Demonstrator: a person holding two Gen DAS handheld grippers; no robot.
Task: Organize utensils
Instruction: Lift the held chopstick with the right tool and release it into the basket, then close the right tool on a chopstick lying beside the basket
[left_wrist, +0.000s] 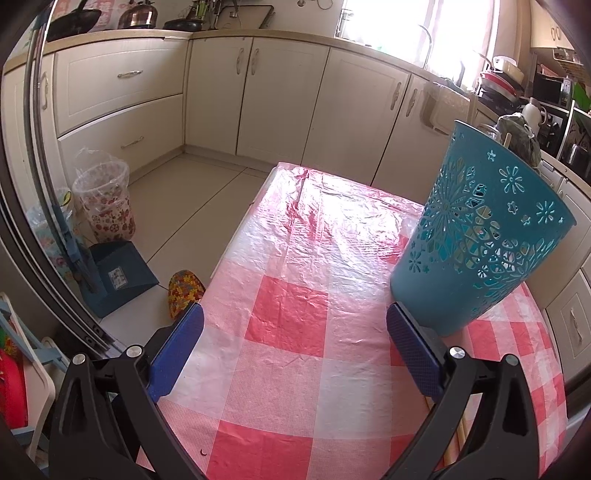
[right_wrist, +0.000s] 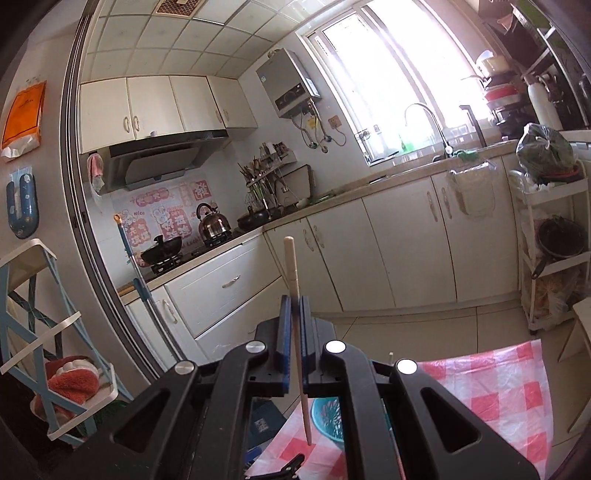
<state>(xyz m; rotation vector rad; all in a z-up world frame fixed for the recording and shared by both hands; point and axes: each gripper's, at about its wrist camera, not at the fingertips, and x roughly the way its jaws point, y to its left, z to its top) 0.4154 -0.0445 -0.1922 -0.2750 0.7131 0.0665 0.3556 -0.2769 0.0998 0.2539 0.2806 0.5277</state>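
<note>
The right gripper (right_wrist: 294, 306) is pressed together on a single pale wooden chopstick (right_wrist: 295, 291), pinching it between the blue pads (right_wrist: 283, 328). The stick stands nearly upright in the middle of the frame: its blunt end rises above the pads against the white cabinets (right_wrist: 391, 251), and its thin tip points down toward the lower centre, above the pink checked tablecloth (right_wrist: 491, 391). Just right of that tip, partly hidden behind the gripper's black frame, shows the rim of the teal basket (right_wrist: 325, 413), seen from above.

In the left wrist view the left gripper (left_wrist: 295, 321) is spread wide with nothing between its blue pads (left_wrist: 181, 343), hovering low over the same tablecloth (left_wrist: 295, 295) at the bottom of the frame. The teal basket (left_wrist: 480, 236), with cut-out flower patterns, stands on the cloth at the right, leaning in the fisheye, its base just beyond the right pad. Whether pad and basket touch, I cannot tell. At the lower right edge, under the right finger, pale wooden sticks (left_wrist: 456, 439) lie on the cloth. At the left of the frame, on the floor, stand a flowered bin (left_wrist: 107, 206) and a blue dustpan (left_wrist: 118, 273).
</note>
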